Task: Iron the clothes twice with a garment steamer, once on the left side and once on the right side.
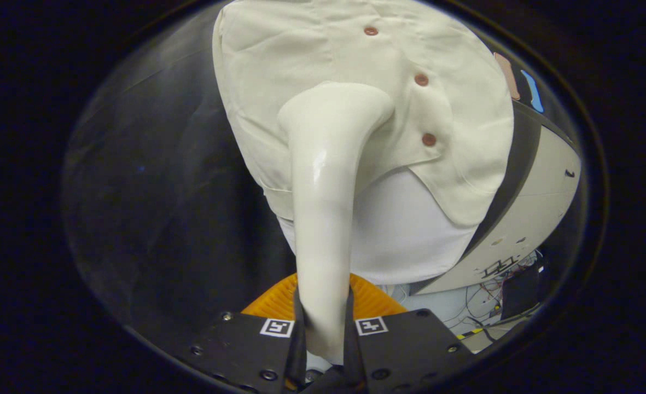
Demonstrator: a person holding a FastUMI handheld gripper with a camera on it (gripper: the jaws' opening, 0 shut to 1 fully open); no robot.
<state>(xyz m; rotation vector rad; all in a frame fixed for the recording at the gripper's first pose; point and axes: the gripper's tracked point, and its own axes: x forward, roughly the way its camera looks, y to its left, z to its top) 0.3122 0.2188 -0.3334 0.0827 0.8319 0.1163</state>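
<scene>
A cream shirt (312,49) with three reddish buttons (421,80) hangs ahead of me, its hem over a white underlayer (405,230). My gripper (324,323) is shut on the handle of a white garment steamer (325,180), both fingers pressing its sides. The steamer rises from between the fingers and its head rests against the shirt's left half, just left of the button row. The face of the steamer head is hidden against the cloth.
An orange ribbed object (372,298) lies just beyond the fingers, under the steamer handle. A white curved panel (536,213) with a dark band stands to the right of the shirt. Loose wires (492,284) lie on the floor below it. Dark cloth (164,180) hangs to the left.
</scene>
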